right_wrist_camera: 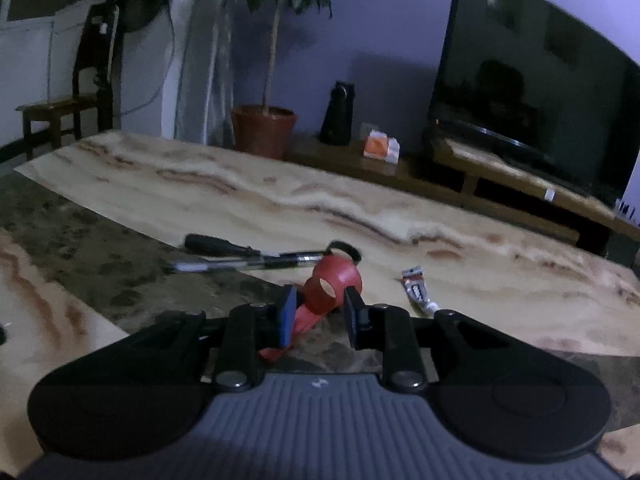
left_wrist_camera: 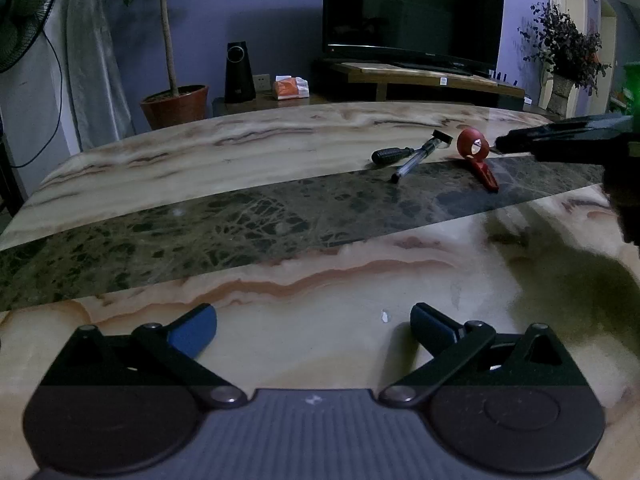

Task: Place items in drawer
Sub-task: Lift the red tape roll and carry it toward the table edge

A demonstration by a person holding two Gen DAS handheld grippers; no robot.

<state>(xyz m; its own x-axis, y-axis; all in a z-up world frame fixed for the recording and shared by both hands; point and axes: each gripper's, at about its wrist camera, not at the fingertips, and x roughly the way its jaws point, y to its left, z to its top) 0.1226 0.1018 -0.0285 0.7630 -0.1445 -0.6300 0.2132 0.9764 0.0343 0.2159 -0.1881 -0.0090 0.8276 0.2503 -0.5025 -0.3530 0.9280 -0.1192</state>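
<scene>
A red tool with a ring-shaped head (right_wrist_camera: 332, 286) lies on the marble table; it also shows in the left wrist view (left_wrist_camera: 474, 148). My right gripper (right_wrist_camera: 320, 312) has its blue-padded fingers on either side of the red tool's head, nearly closed around it. In the left wrist view the right gripper (left_wrist_camera: 560, 140) reaches in from the right to the red tool. A black-handled screwdriver (right_wrist_camera: 216, 245) and a clear pen (right_wrist_camera: 240, 265) lie just beyond the red tool. A small glue tube (right_wrist_camera: 418, 292) lies to the right. My left gripper (left_wrist_camera: 314, 330) is open and empty above the near table.
The marble table (left_wrist_camera: 240, 216) has a dark green band across its middle. Beyond its far edge stand a potted plant (left_wrist_camera: 176, 104), a black speaker (left_wrist_camera: 239, 72), a tissue pack (left_wrist_camera: 290, 87) and a TV (left_wrist_camera: 412, 12) on a low stand. No drawer shows.
</scene>
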